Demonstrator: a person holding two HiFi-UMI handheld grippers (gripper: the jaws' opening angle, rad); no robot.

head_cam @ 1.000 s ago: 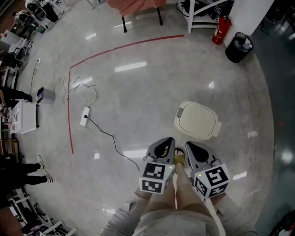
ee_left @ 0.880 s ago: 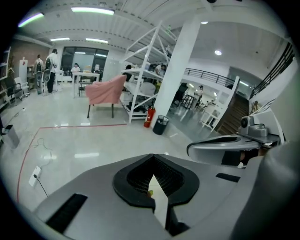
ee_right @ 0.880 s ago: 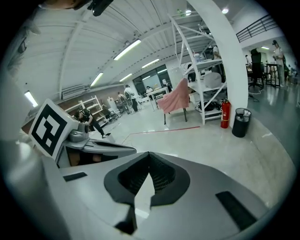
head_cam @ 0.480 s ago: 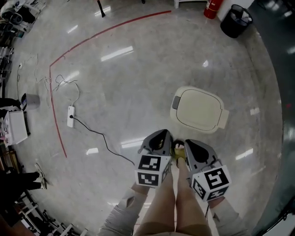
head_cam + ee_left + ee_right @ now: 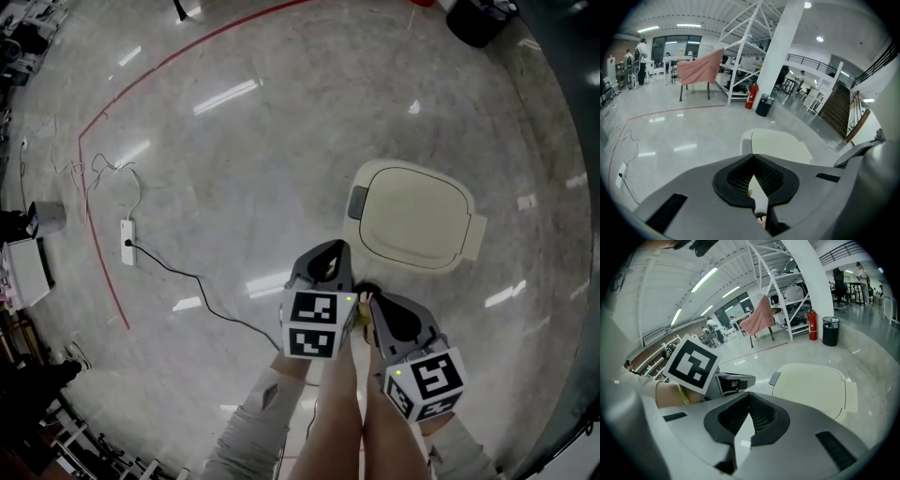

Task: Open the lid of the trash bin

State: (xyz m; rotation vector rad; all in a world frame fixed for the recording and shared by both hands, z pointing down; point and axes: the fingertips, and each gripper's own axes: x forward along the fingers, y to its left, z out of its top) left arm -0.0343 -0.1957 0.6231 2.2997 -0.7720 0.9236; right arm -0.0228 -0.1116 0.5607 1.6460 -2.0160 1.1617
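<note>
Left claw: The jaws are seen closed at the tips with nothing held between them. In the head view, the left claw is pointed forward, with its tip just beside the near edge of the trash bin.

Right claw: It is likewise closed and empty. In the head view, the right claw is held a little behind the left one, close beside it, and near the bin without touching it.

Trash bin: It stands on the floor directly ahead of both claws. It also fills the middle of the left gripper view and of the right gripper view.

Lid: The cream top lies flat and closed. A grey tab is seen at its left edge.

What has changed: Over the last second the bin has been brought much nearer and is shown larger in the head view. The red floor line and the power strip have slid away to the left. The claws have been kept closed throughout.

Meaning for the task: The approach is judged nearly done, but opening has not yet begun, as no contact with the lid has been made.

Next need: A claw would probably have to be lowered to the lid's edge or to the grey tab.
</note>
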